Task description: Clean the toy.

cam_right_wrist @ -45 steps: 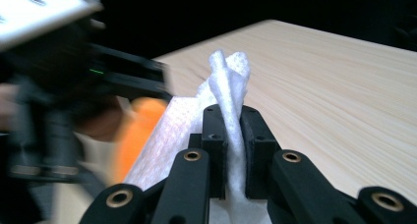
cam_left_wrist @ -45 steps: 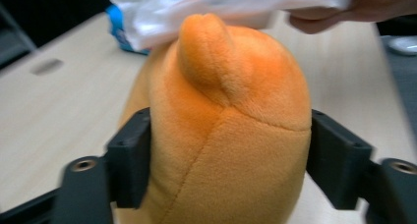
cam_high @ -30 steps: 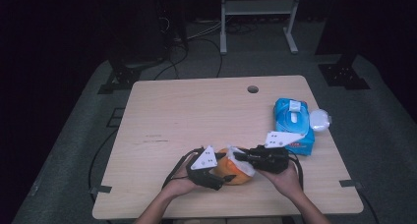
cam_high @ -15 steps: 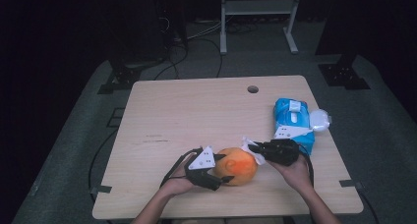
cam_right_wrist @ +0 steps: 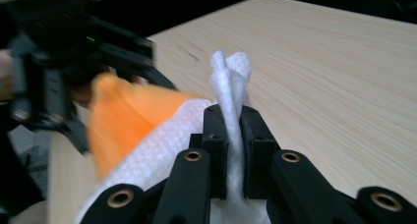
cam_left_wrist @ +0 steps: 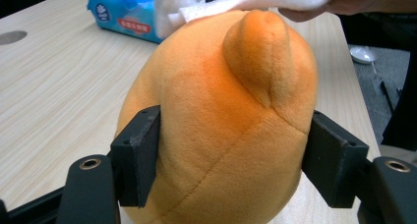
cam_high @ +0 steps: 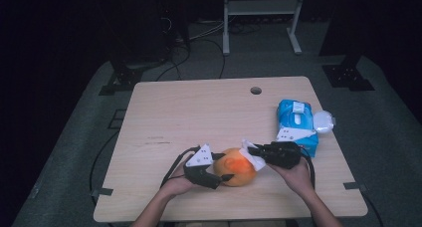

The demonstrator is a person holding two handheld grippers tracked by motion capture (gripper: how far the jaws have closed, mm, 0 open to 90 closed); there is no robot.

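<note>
Right tongs, pinching wipe, moved back onto plush; left tongs clamp plush. Wipe gently, keep clamp steady.

Fuzzy orange plush toy, soft white tissue, matt pale wood-grain table.

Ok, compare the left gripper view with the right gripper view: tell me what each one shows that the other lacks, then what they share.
Left gripper view alone: the left gripper with its fingers pressed into the sides of the orange plush toy, and the blue wipes pack behind it.

Right gripper view alone: the right gripper with its fingers shut on a fold of the white wipe, and a long bare stretch of table.

Both: the plush toy, the white wipe lying on it, and the wooden table.
</note>
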